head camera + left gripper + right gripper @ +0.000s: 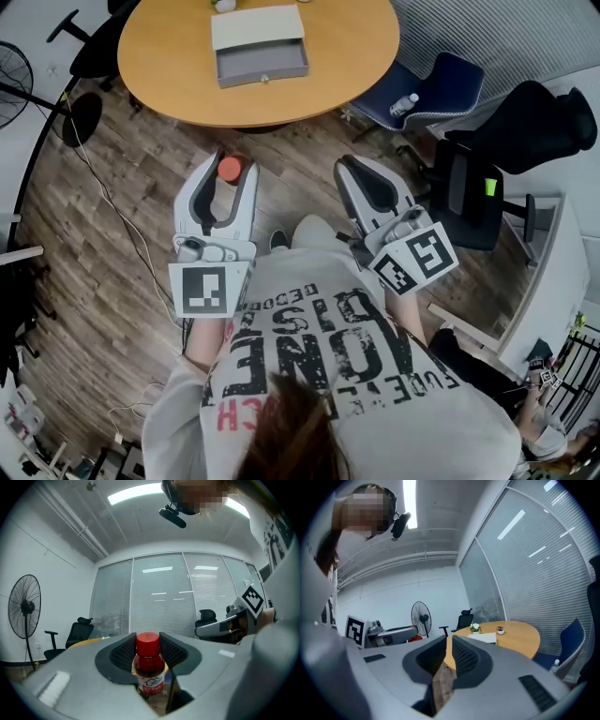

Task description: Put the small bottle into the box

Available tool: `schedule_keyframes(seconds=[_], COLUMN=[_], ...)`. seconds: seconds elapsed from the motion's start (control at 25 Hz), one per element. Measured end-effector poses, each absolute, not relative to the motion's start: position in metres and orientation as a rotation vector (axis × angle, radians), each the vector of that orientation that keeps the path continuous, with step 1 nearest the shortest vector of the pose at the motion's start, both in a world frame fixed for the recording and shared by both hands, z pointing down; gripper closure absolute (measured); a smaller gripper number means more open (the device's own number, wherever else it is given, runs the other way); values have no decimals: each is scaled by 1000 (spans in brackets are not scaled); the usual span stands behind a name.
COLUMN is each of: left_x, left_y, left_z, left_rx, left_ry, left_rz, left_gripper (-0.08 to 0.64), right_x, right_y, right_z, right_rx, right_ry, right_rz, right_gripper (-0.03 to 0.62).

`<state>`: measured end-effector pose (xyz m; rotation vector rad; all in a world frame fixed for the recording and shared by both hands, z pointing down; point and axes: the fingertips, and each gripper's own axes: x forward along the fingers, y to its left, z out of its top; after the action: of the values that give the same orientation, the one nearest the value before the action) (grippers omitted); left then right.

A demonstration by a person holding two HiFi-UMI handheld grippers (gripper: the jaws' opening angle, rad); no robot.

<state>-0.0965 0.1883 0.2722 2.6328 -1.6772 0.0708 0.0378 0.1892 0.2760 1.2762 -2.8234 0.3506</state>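
Observation:
A small bottle [150,666] with red liquid, a red cap and a white label stands upright between the jaws of my left gripper [150,645], which is shut on it. From the head view only the bottle's red cap [230,169] shows, at the tip of the left gripper [232,162], over the wooden floor short of the table. The box [260,47], a shallow grey tray with a white lid part behind it, lies on the round wooden table [169,66]. My right gripper [361,174] is shut with nothing in it [448,641]; past its jaws the box [483,638] shows on the table.
A blue chair [441,89] with a clear water bottle [405,104] on its seat and a black office chair [525,131] stand to the table's right. A floor fan [11,84] and a cable [122,225] are on the left. Two small potted plants [475,628] stand on the table.

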Motion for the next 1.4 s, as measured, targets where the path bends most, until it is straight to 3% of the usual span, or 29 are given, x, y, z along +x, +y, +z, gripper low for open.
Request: schedule_keyframes(seconds=[1.4], left_x=[-68], left_y=[29], left_z=[273], left_rx=[2465], left_ry=[-1960], left_rz=[12], left_gripper=[399], right_x=[65], right_y=[0], right_z=[286], right_rx=[980], right_ry=[-2934], right_rz=[428], right_gripper=[561])
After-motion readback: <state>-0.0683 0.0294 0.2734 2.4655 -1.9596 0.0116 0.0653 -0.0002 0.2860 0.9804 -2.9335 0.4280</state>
